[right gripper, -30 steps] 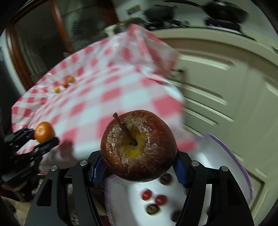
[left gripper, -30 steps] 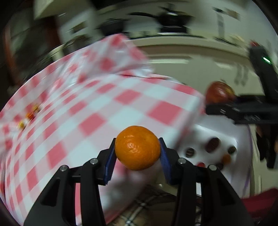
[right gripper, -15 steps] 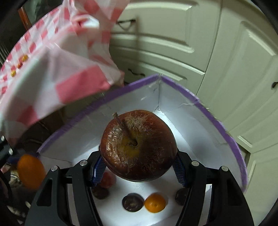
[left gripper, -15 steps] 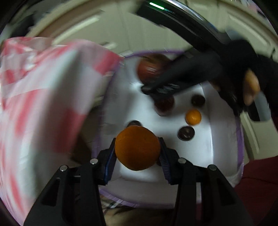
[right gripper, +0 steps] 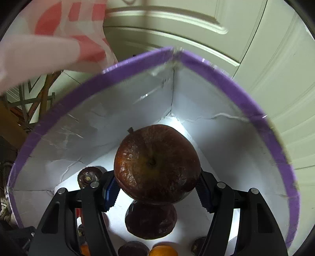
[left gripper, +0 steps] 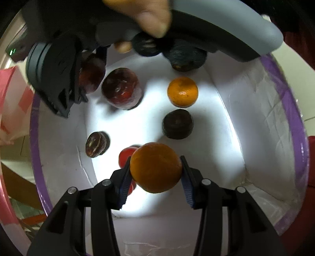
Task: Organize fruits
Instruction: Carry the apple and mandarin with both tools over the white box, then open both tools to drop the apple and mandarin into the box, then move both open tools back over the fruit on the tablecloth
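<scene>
Fruit already litters the box (left gripper: 275, 110) floor beneath your tools. Your left tool (left gripper: 155, 173) grips the orange (left gripper: 155, 167), your right tool (right gripper: 157, 189) the apple (right gripper: 157, 165); both have dropped from tabletop height into the box.

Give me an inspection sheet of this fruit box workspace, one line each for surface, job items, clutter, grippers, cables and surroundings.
Surface: white box floor, purple rim.
Job's things: tangerine and brown apple held over the box; second tangerine, dark fruits and a red one on its floor.
Clutter: nothing seen.
Grippers: left hand-held gripper shut on the tangerine; right hand-held gripper shut on the apple, a person's fingers on its handle.
Cables: nothing seen.
Surroundings: red-checked cloth, cream cabinet doors.
</scene>
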Action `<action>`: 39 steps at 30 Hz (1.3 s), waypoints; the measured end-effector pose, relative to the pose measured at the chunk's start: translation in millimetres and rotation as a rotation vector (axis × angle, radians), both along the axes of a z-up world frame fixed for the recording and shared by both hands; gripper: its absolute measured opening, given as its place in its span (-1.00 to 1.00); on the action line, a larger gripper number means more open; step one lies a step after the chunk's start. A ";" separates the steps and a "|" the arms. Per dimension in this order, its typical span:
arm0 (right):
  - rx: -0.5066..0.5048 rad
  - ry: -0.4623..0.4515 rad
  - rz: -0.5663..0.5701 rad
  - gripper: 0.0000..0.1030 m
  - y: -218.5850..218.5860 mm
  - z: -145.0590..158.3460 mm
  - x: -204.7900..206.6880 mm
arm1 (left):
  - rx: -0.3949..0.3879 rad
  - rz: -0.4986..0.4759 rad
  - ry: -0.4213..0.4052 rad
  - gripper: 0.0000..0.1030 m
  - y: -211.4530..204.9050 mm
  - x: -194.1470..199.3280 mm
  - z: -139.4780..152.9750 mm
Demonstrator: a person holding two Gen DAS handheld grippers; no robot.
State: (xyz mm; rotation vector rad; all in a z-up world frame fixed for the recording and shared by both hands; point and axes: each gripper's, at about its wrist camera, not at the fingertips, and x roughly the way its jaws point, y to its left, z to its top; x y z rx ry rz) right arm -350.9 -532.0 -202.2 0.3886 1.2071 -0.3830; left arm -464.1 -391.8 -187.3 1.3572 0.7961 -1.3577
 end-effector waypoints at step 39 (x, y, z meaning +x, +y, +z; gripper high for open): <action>-0.217 -0.479 -0.074 0.67 89.8 216.1 13.2 | -0.941 0.846 -0.130 0.96 205.9 204.1 259.4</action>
